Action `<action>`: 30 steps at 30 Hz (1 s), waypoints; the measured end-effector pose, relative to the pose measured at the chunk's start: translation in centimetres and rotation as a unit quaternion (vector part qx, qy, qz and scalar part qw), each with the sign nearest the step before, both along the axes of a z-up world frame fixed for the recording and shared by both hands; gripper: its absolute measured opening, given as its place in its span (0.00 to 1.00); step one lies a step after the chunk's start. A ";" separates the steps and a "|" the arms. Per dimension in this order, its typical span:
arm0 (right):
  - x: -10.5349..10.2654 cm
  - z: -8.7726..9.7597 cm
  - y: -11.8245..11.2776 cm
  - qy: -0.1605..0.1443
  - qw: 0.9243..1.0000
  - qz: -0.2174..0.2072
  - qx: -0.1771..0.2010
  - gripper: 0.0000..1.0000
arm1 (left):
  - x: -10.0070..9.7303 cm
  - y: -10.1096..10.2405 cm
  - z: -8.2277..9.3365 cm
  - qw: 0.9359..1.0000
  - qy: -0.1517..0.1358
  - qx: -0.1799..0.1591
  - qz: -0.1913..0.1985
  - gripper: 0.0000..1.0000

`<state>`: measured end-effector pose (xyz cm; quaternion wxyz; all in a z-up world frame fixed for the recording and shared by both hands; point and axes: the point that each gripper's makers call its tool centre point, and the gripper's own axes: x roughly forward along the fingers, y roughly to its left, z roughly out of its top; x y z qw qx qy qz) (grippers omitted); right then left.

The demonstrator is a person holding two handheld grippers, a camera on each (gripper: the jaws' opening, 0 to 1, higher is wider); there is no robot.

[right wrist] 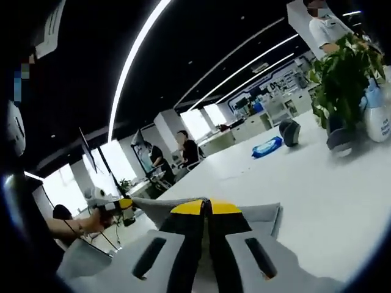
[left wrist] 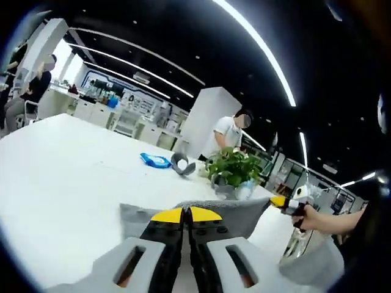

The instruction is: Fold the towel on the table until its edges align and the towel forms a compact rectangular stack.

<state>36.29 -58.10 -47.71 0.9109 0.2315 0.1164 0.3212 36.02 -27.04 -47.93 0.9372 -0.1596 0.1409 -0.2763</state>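
We see a broad, smooth white worktop (left wrist: 67,183) running across the lower left of the left gripper view and the lower right of the right gripper view, under a black ceiling crossed by long, thin strip lights. Toward the middle of the left gripper view sit a flat blue packet (left wrist: 155,160), a grey curved object (left wrist: 182,165) and a leafy green potted plant (left wrist: 234,168), with a white bottle (right wrist: 380,119) beside the plant at the right edge of the right gripper view. People stand and sit by desks in the background. The grey towel (left wrist: 235,215), soft and matte, hangs lifted off the worktop at the bottom centre of both views, its top edge stretched between the two claws. Our left claw (left wrist: 185,215), yellow-tipped with black and grey jaws, is clenched on the towel's edge. Our right claw (right wrist: 206,207) grips it likewise, jaws pressed together on the fabric. In the lower left of the right gripper view a hand (right wrist: 96,223) holds the left claw.
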 end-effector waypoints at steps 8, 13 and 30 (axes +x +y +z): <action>3.6 -3.1 0.1 0.041 0.995 0.026 -0.091 0.00 | 3.5 0.0 -2.9 0.992 0.025 0.117 -0.033 0.02; 5.3 -4.9 0.2 0.065 0.988 0.042 -0.132 0.00 | 6.2 0.2 -4.4 0.989 0.049 0.131 -0.046 0.02; 11.1 -10.6 -0.5 0.102 0.960 0.014 -0.259 0.01 | 12.8 0.6 -8.6 0.963 0.035 0.264 -0.049 0.03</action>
